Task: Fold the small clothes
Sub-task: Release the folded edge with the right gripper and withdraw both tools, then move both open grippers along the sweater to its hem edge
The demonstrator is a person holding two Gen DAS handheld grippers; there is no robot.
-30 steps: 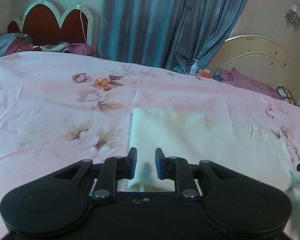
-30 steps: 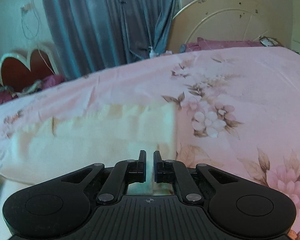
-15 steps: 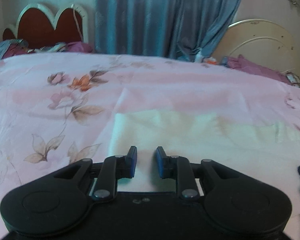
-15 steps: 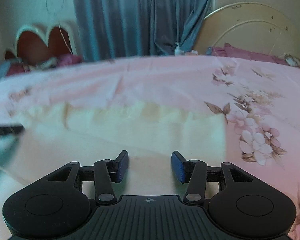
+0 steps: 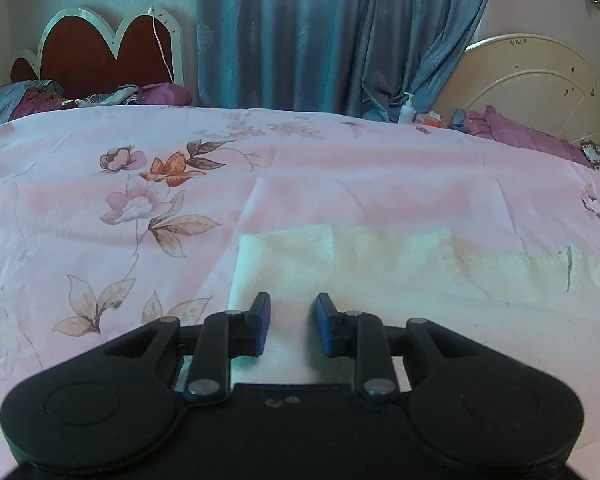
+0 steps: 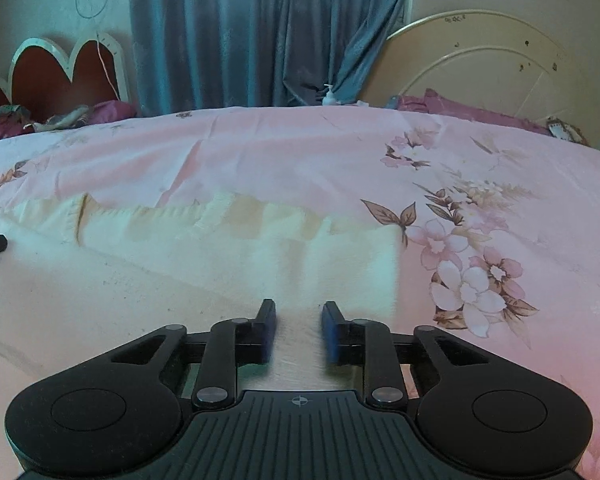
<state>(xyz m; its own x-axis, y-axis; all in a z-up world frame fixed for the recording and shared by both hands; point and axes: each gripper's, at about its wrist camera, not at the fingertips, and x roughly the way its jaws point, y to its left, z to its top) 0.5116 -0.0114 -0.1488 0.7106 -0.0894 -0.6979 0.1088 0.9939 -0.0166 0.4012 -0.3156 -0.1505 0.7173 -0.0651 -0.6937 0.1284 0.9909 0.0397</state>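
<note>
Left wrist view: the left gripper [image 5: 289, 322] hangs low over the near left corner of the cream garment [image 5: 380, 280], which lies flat on the pink floral bedspread [image 5: 100, 200]. Its jaws stand narrowly apart and are opening; cloth shows through the gap, but the blue pads [image 5: 262, 320] do not press on it, so nothing is held. The garment's left edge runs just beside the left pad, and a crumpled, gathered band runs along the far side toward the right.

Right wrist view: the right gripper [image 6: 299, 330] hangs over the near right part of the same cream garment [image 6: 220, 272], whose right edge falls just to the right of the jaws. These jaws are also narrow and are closing, with cloth visible between them; whether they have pinched any fabric yet I cannot tell, though the cloth there looks flat and unlifted.

To do this step well, each gripper likely needs to take its own near corner, catching only the garment layers and not the bedspread beneath. Both grips should sit at matching spots near the side edges, so the near hem lifts evenly. Carrying it toward the far gathered band, level and together, should give a straight crease; an uneven pinch risks a skewed fold.
</note>
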